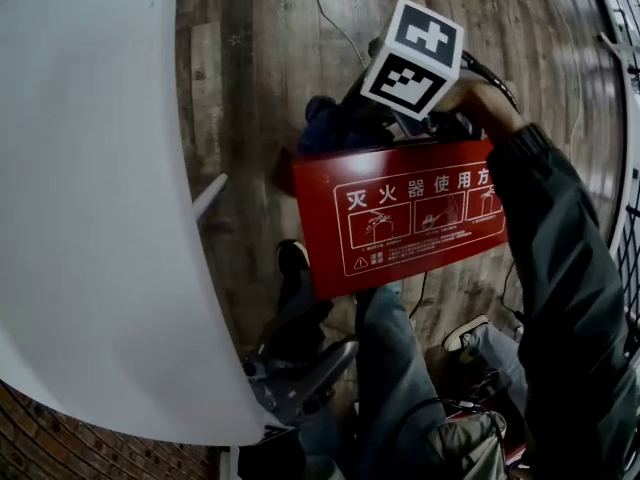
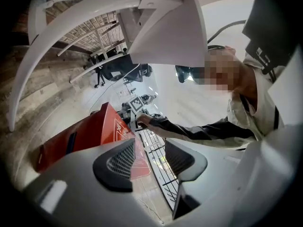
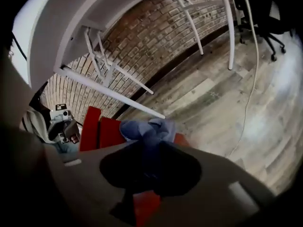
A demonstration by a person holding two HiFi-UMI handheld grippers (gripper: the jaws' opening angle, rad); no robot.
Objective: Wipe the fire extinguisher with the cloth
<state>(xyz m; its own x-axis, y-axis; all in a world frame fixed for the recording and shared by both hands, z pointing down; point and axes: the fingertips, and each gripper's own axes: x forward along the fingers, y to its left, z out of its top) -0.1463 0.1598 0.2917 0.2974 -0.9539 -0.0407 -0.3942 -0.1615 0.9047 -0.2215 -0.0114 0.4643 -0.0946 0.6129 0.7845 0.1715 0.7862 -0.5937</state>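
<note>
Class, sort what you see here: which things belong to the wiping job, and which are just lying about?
Job: red rectangular fire extinguisher box; crumpled blue cloth; right claw gripping the cloth.
Lying about: white table; black office chair; thin floor cable.

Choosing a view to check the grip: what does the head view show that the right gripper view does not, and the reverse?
Only the head view: the white instruction print on the red fire extinguisher box and the person's right hand. Only the right gripper view: the right gripper, jaws closed on the blue cloth, and a brick wall. Both: the box, the cloth, the wooden floor and the white table.
</note>
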